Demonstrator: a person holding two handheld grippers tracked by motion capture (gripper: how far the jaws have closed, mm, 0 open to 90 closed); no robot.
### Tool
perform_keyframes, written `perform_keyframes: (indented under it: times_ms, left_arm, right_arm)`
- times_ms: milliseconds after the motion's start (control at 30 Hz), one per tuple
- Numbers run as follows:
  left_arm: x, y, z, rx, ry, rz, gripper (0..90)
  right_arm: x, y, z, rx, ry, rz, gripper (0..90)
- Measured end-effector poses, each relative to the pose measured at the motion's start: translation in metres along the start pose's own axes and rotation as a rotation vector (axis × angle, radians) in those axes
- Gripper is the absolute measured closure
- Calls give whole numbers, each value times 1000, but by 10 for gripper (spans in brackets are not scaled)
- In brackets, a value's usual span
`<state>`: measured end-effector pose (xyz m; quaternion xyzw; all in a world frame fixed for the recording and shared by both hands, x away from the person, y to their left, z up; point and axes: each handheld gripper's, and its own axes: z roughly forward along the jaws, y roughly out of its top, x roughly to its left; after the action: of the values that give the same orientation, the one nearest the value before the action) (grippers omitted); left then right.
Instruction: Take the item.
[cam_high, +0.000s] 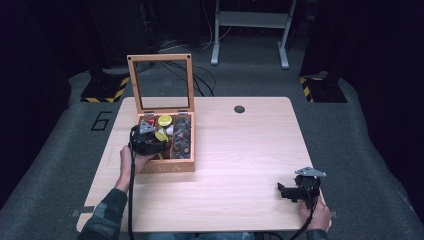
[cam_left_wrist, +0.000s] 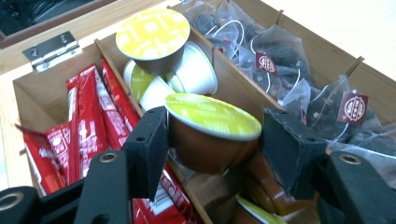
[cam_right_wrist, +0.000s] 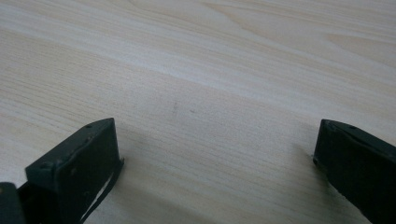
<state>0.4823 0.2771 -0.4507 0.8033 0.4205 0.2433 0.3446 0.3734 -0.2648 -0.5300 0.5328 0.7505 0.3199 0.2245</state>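
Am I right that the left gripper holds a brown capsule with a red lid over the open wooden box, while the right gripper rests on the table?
Not quite: the capsule in the left gripper has a yellow-green lid, not red, as the left gripper view shows. The rest stands.

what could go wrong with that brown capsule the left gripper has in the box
The left gripper pinches the brown capsule on its tapered sides, and the capsule sits tilted between the pads, so it may slip or pop out on the lift. More capsules lie right beneath it and could be dragged along or knocked. The wooden divider and tea bags are close, so a sideways move might snag them.
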Motion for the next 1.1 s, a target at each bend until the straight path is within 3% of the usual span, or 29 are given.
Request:
perform_keyframes:
  times_ms: [367, 467, 767, 1100]
  left_arm:
    - [-4, 2, 9, 49, 16, 40, 394]
    - [-8, 3, 13, 56, 37, 72, 395]
    - [-7, 3, 11, 46, 21, 52, 406]
    - [-6, 3, 0, -23, -5, 9, 407]
  right_arm:
    - [0, 0, 0, 0, 0, 0, 0]
    - [0, 0, 0, 0, 0, 0, 0]
    - [0, 0, 0, 0, 0, 0, 0]
    - [0, 0, 0, 0, 0, 0, 0]
